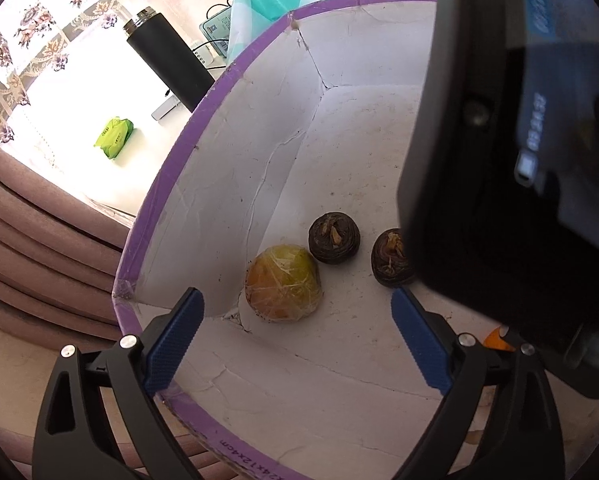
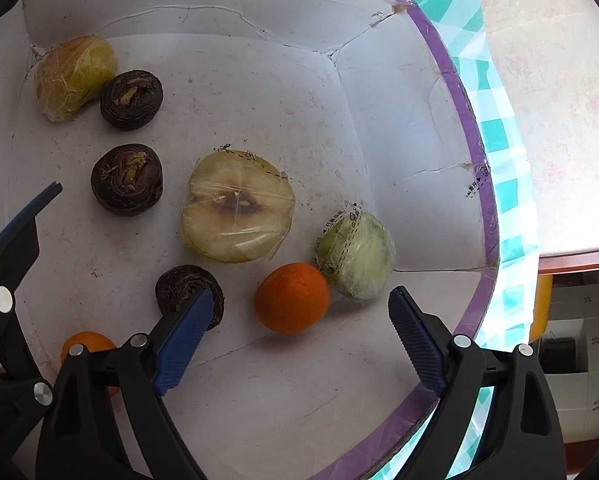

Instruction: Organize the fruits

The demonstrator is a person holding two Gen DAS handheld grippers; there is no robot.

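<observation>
A white cardboard box with a purple rim [image 1: 203, 120] [image 2: 455, 80] holds the fruit. My left gripper [image 1: 297, 308] is open low over its floor, with a film-wrapped yellow-green fruit [image 1: 283, 284] just beyond the blue pads and two dark brown round fruits [image 1: 333, 240] [image 1: 391, 258] past it. My right gripper [image 2: 299, 296] is open too. An orange [image 2: 291, 298] lies on the box floor between its fingertips, untouched. Beyond it lie a wrapped apple half [image 2: 237, 208], a wrapped green piece [image 2: 355, 256], and a third dark fruit [image 2: 189, 292] behind the left fingertip. A second orange [image 2: 85, 344] sits at lower left.
The right gripper's black body [image 1: 519, 160] fills the right of the left wrist view. A black flask [image 1: 167, 64] and a green packet [image 1: 113, 138] lie on the pale surface beyond the box. A teal checked cloth [image 2: 499, 140] lies under the box. A ribbed brown cushion [image 1: 39, 240] is at left.
</observation>
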